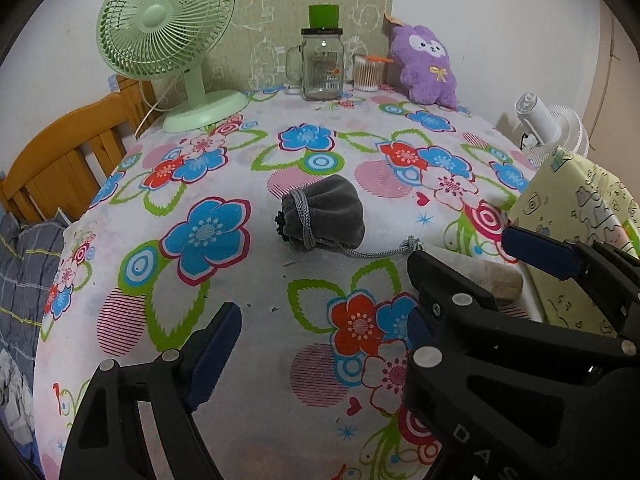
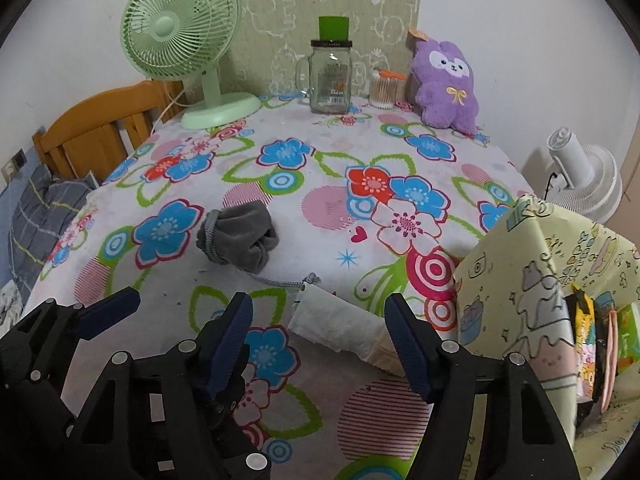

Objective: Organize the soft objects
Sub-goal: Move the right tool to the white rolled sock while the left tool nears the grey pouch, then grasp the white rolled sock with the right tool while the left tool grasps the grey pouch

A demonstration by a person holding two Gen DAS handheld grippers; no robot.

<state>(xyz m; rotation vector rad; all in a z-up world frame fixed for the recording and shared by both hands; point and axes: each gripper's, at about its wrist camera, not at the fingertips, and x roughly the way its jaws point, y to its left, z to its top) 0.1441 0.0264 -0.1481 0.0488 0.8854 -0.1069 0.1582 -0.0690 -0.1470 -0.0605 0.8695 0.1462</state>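
1. Pouch (image 1: 326,210) lies mid-bench (image 1: 240,320), dead ahead of our left claw (image 1: 324,344), long axis left-right, cord trailing right.
2. From our right claw (image 2: 320,338) pouch sits ahead-left; tissue roll (image 2: 340,326) lies between its fingers.
3. Both claws wide, empty; left looks better lined up.

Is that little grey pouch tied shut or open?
Shut: the grey pouch has its mouth bunched tight, cord wrapped around its neck.

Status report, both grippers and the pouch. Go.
Left gripper open, empty. Right gripper open, empty. Grey velvet drawstring pouch lying loose on floral tablecloth, untouched. White tissue roll directly ahead of right gripper.
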